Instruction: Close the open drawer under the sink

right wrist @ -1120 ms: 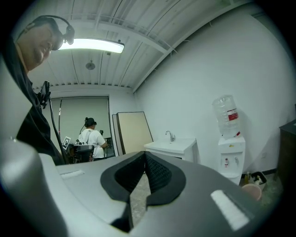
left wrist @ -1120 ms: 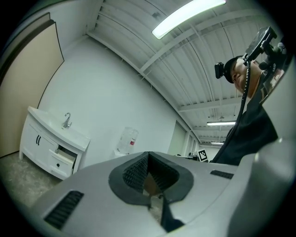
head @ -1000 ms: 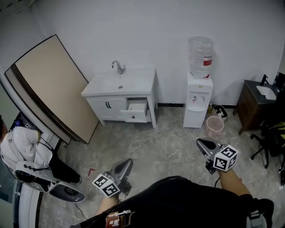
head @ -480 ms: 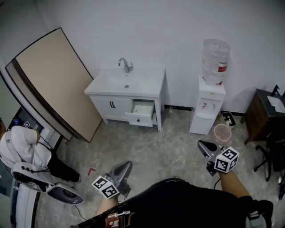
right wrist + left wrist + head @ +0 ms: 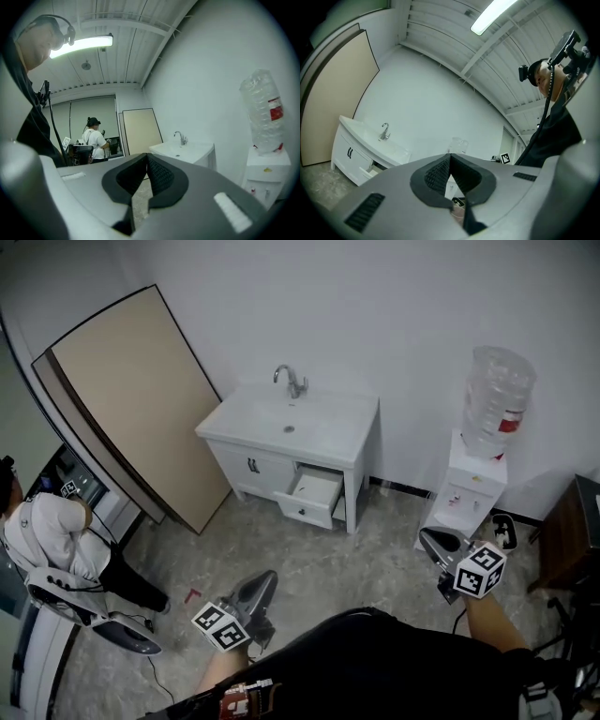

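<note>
Closest in, both hands ride low over the grey mottled floor (image 5: pixel 319 563). The left gripper (image 5: pixel 266 577) is pinched fully closed, its ribbed black pads meeting at the tip with nothing between them. The right gripper (image 5: pixel 427 537) is closed too, pads tip to tip and empty. Both have smooth grey shells with a marker cube at the back.

Further out, well apart from both grippers, is the drawer (image 5: pixel 317 495). It's pulled out of the white cabinet (image 5: pixel 246 468) under the sink (image 5: pixel 292 424), on the cabinet's right side next to two doors with dark handles. It lies ahead, between the two grippers. By the head view the left one looks a little nearer, though it's close. The drawer is a shallow white box with a flat front panel facing this way. Its slide line runs back toward the wall, so the push has to go straight in along that line.

Above it are the glossy basin top and a curved chrome tap (image 5: pixel 292 382). To the right there's a white water dispenser (image 5: pixel 466 491) topped with a clear bottle. To the left, a big tan board (image 5: pixel 131 399) leans on the wall.
</note>
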`<state>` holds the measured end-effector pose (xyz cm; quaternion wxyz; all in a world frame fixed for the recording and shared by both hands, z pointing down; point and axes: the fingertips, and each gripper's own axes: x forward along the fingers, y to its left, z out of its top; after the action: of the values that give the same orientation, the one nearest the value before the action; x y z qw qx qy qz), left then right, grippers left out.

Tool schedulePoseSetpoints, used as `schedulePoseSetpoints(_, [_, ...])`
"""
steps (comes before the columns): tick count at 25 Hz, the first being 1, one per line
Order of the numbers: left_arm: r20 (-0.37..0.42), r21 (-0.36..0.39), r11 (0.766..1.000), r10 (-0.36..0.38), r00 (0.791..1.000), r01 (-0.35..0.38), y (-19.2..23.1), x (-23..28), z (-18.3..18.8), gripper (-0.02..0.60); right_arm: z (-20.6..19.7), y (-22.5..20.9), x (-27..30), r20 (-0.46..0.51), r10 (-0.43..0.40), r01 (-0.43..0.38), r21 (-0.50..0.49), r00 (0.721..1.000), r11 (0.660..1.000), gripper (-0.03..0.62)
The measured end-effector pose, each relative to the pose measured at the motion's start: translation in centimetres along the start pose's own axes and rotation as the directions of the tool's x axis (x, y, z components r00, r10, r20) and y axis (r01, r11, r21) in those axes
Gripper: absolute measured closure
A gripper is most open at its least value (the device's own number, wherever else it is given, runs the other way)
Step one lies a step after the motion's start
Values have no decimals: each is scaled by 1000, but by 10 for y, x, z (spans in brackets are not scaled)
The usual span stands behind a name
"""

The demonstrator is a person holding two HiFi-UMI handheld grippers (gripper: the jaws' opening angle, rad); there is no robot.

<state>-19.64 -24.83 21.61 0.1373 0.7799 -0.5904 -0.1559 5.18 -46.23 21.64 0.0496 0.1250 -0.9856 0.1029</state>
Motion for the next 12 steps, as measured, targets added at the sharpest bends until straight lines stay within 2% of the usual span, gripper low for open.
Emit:
schedulePoseSetpoints(6, [17,5,999,32,999,-32,19,56,2,584,10,-57,34,-14,53,-53,-8,999,999,592])
schedulePoseSetpoints(12, [18,-13,999,46,999,-45,52,81,2,584,9,-86,66,-32,59,-59,0,998,998,592])
